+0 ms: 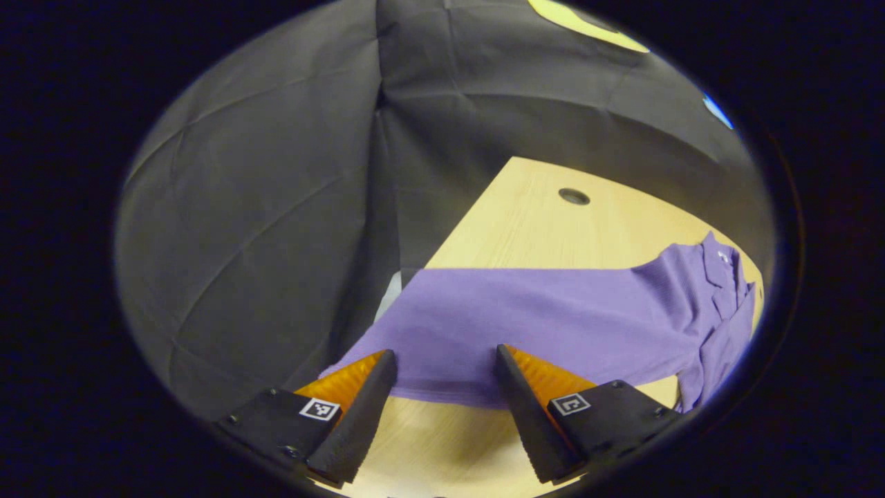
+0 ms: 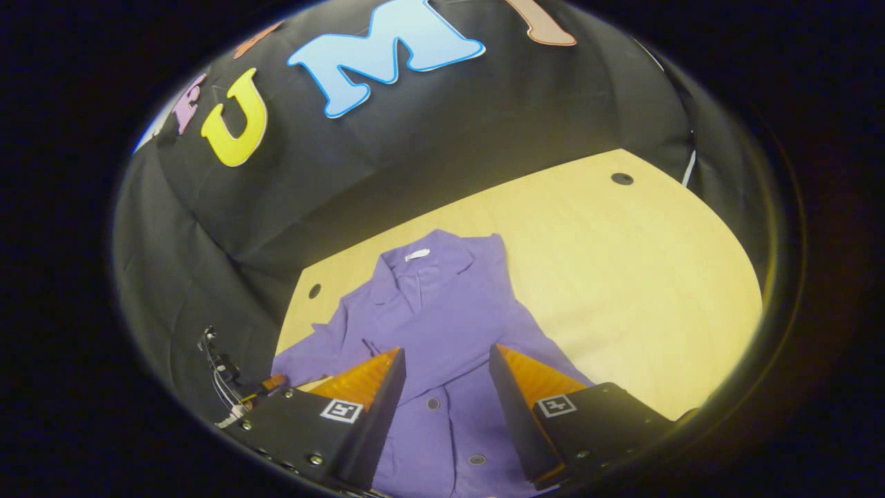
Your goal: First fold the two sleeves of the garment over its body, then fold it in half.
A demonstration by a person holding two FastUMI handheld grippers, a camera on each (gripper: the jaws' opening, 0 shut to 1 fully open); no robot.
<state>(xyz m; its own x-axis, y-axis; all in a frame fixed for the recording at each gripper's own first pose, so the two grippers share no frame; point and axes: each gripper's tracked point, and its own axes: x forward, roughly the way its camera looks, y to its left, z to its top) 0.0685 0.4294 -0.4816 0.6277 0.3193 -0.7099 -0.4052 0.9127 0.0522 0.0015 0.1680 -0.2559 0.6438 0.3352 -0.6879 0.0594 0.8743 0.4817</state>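
Note:
A purple button-front shirt (image 2: 442, 311) lies flat on the pale wooden table (image 2: 622, 277), its collar (image 2: 418, 259) toward the booth wall. One sleeve (image 2: 304, 356) spreads out at the shirt's left. My right gripper (image 2: 446, 351) hovers open over the buttoned front, nothing between its fingers. In the left gripper view the shirt (image 1: 553, 318) runs sideways, collar (image 1: 719, 266) at the right and a sleeve (image 1: 715, 360) pointing toward me. My left gripper (image 1: 446, 353) stands open at the shirt's near side edge, close to the hem end, holding nothing.
The table (image 1: 525, 221) has a round cable hole (image 1: 574, 196) near its far edge, and two more holes (image 2: 621, 178) (image 2: 314, 290) appear in the right gripper view. Black cloth walls close in behind. Bare wood lies right of the shirt. A dark device with cables (image 2: 221, 377) sits lower left.

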